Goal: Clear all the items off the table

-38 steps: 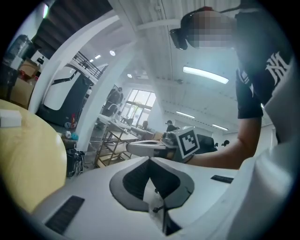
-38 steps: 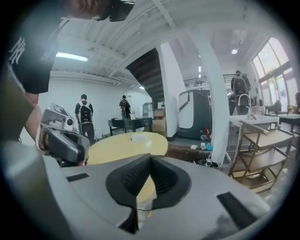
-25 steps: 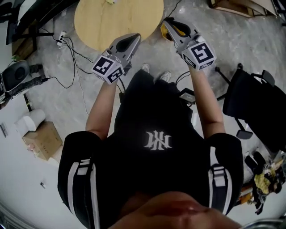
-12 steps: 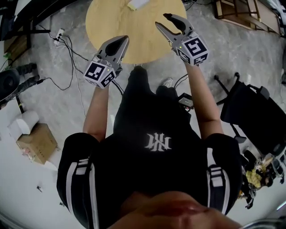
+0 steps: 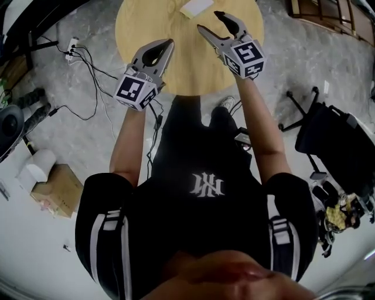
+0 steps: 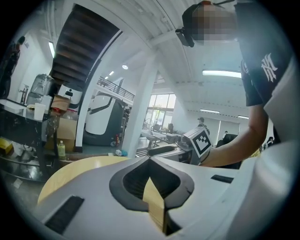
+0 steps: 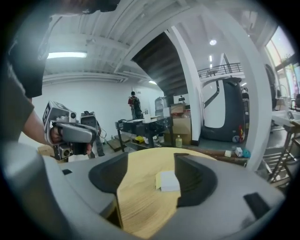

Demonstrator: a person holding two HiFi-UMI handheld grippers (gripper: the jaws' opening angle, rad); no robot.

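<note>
I am holding my left tongs point(image 5: 169, 44) clenched on nothing over the near side of the round pale wooden tabletop point(image 5: 176, 70). My right tongs point(image 5: 208, 20) have just been opening and are standing released. The small white-and-yellow rectangular pad point(image 5: 196, 7) is lying just ahead of them on the tabletop, untouched.

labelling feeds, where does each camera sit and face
Head view: on the person's head, steeply down at torso, arms, left gripper, right gripper, table.
Left gripper view: on that gripper, along its shut jaws over the table; right forearm shows.
Right gripper view: on that gripper, along empty jaws that have just been opening, toward the white pad; left forearm shows.
Head and right gripper views share the pad.
</note>
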